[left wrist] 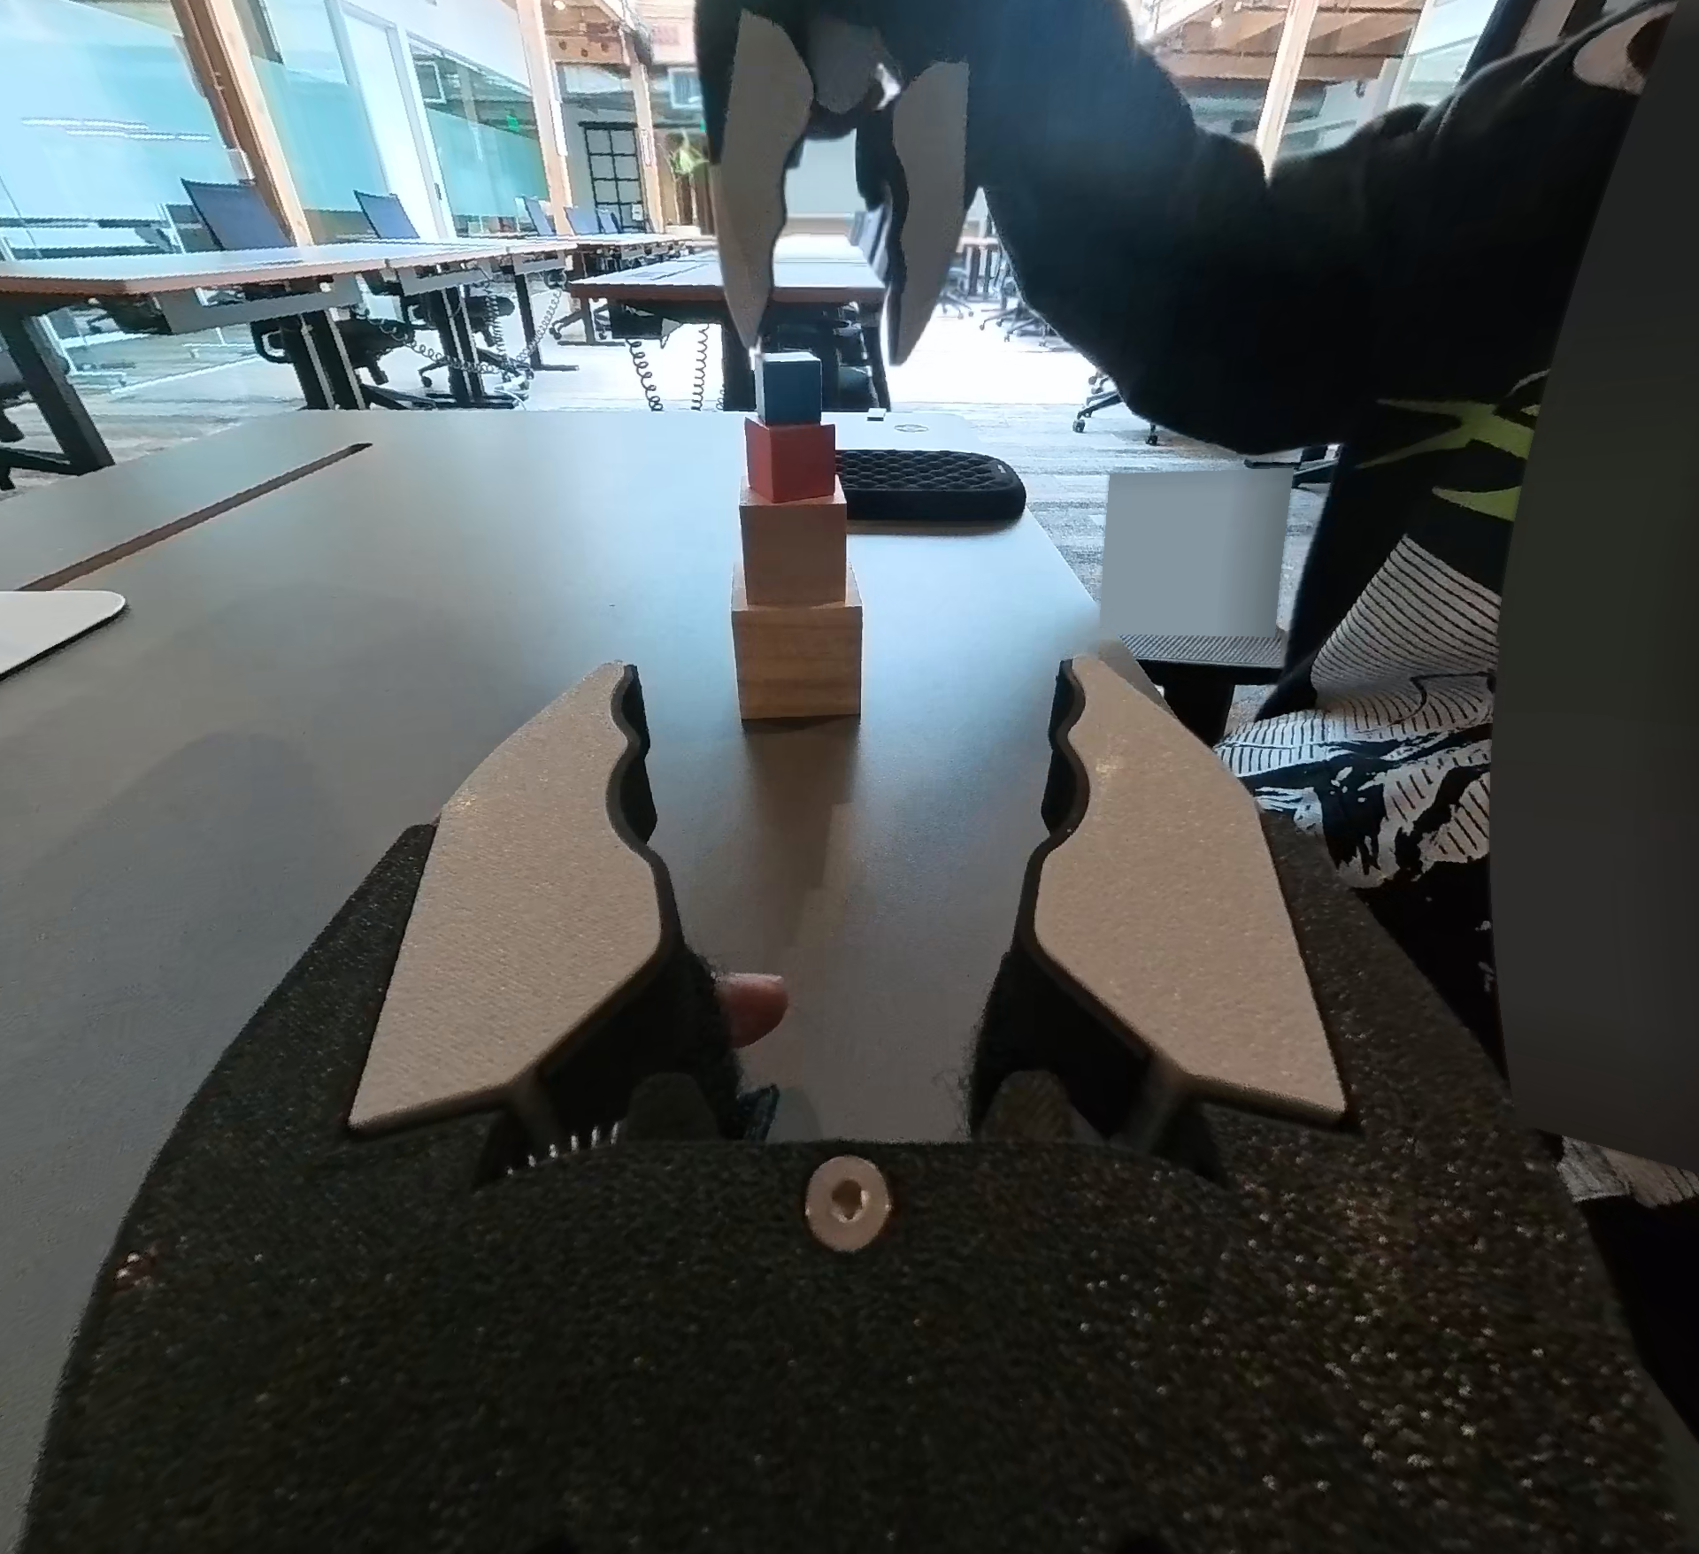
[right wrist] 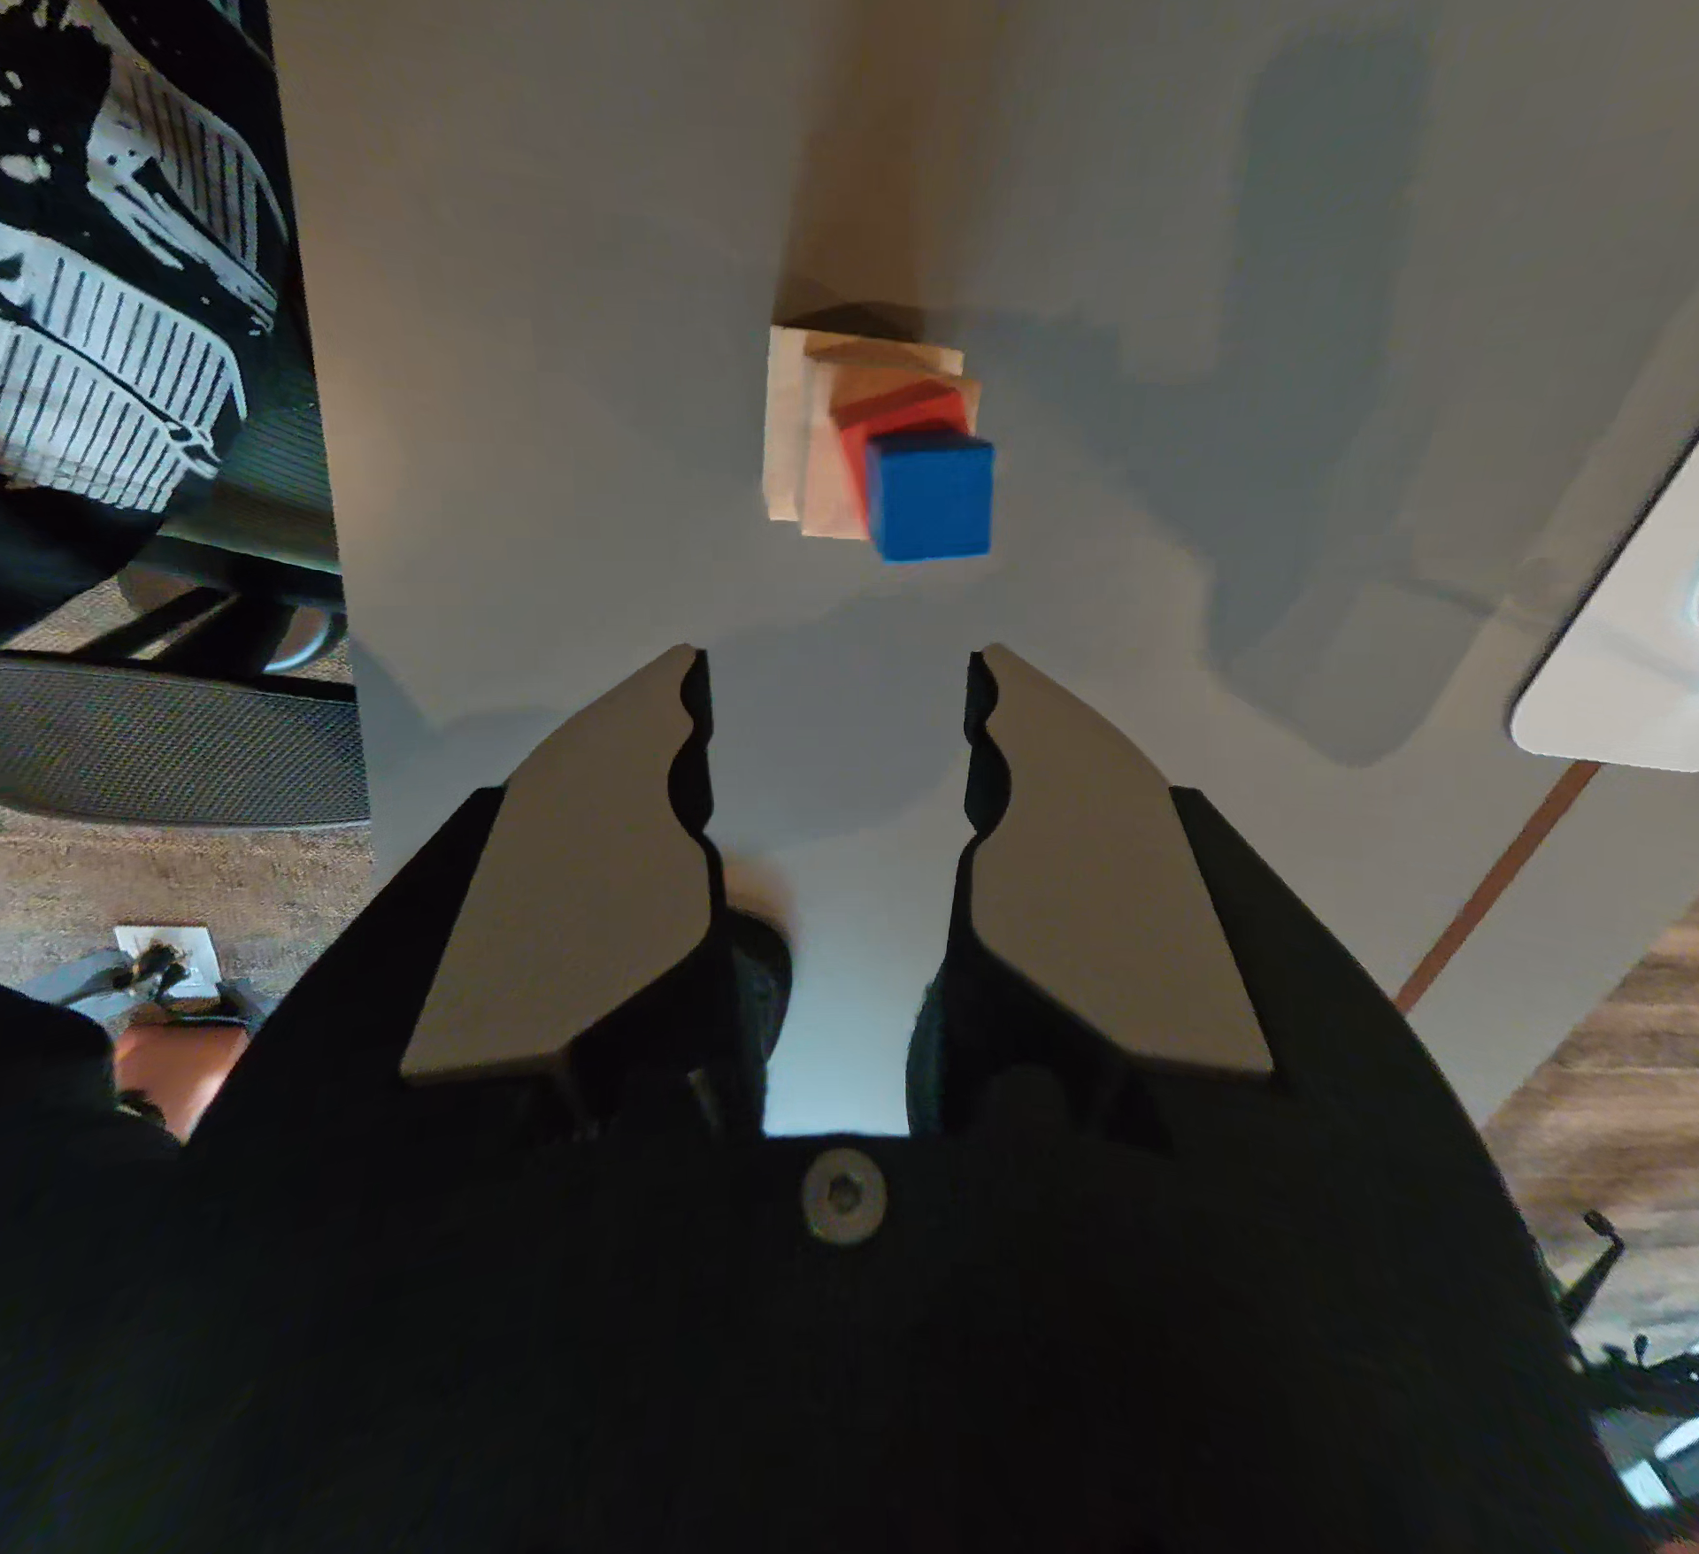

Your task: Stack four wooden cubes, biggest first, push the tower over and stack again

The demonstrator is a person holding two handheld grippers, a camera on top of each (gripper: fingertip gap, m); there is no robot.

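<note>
I see the tower of four cubes standing on the dark desk (left wrist: 368, 590), near its right edge and well in from the near edge. The biggest wooden cube (left wrist: 798, 662) is at the bottom, a smaller wooden cube (left wrist: 792, 551) sits on it, then the red cube (left wrist: 791, 457), then the little blue cube (left wrist: 789, 388) on top. Each cube sits a bit off from the one under it. My right gripper (left wrist: 821, 347) hangs right over the blue cube with its tongs spread, and one tip is very close to the cube's top corner; I cannot tell if it touches. From above, the blue cube (right wrist: 930, 496) is not between the tongs. My left gripper (left wrist: 844, 705) is low over the desk, just in front of the tower, its tongs spread wide with nothing in them. There is bare desk all around the tower. A black pad (left wrist: 929, 485) lies behind it near the far right corner. A white flat thing (left wrist: 55, 627) lies by the left edge. A chair (right wrist: 165, 737) is past the right edge.
</note>
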